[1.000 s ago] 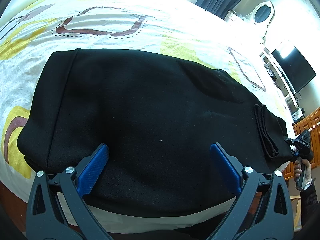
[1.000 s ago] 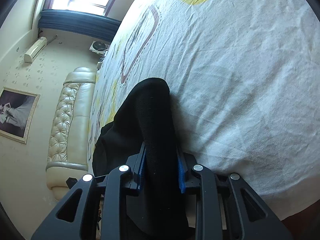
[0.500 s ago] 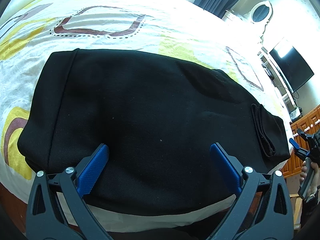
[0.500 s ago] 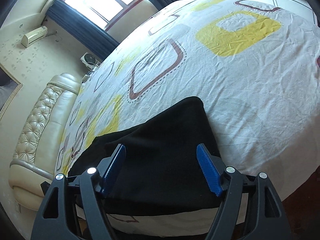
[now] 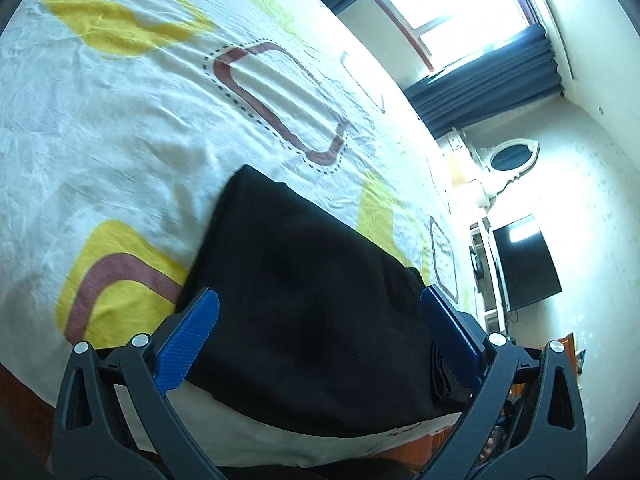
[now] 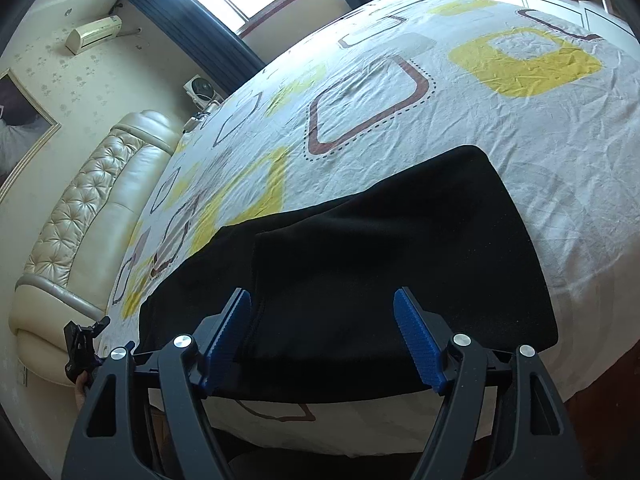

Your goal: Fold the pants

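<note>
Folded black matte knit pants (image 6: 384,264) lying flat near the front edge of wrinkled white cotton bedsheet (image 6: 500,128) printed with yellow and brown rounded squares. Top layer forming a soft-cornered rectangle over a wider lower layer; stacked fold edges visible at one end (image 5: 438,368). No containers seen. Left gripper (image 5: 316,328) black plastic frame, ribbed blue pads, spread wide above the cloth, gripping nothing. Right gripper (image 6: 322,332) jaws just been opening, now released, nothing between pads. Cream tufted leather headboard (image 6: 80,216) at left.
</note>
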Demonstrator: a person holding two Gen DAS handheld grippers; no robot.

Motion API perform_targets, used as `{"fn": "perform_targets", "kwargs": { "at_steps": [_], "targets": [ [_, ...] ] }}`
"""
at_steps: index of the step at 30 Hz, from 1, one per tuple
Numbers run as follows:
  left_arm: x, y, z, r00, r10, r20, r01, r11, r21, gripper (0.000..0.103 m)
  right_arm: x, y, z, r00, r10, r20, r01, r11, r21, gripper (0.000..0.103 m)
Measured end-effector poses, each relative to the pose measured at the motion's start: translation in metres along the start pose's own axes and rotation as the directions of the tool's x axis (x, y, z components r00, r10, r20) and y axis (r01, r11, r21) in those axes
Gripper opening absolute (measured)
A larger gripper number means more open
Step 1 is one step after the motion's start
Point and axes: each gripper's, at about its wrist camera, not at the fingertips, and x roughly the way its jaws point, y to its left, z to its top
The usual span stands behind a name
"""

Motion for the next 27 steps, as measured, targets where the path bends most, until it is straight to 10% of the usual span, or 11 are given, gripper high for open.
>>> {"fn": "perform_targets", "kwargs": {
  "at_steps": [7,13,23,25,27],
  "targets": [
    [0.0,0.037,0.012,0.993,-0.105,-0.058,0.1,0.991,-0.091,0.1,0.012,0.008,-0.008,0.999,0.0,-0.046,-0.001,0.999,-0.04,0.073],
    [0.022,0.037,0.009,0.987,-0.007,-0.159,0.016,0.999,0.052,0.1,0.015,0.012,-0.011,0.998,0.012,-0.062,-0.015,0.999,-0.047,0.073],
    [0.041,0.035,0.017,0.94,-0.177,-0.29,0.196,0.98,0.037,0.1,0.024,0.012,-0.015,0.996,0.017,-0.092,-0.02,0.999,-0.03,0.074],
    [0.046,0.034,0.018,0.923,-0.233,-0.305,0.249,0.968,0.013,0.094,0.025,0.013,-0.015,0.995,0.017,-0.094,-0.02,0.999,-0.034,0.074],
    [0.057,0.032,0.016,0.915,-0.217,-0.341,0.234,0.972,0.01,0.056,0.025,0.014,-0.016,0.995,0.019,-0.099,-0.022,0.999,-0.032,0.074]
  ]
}}
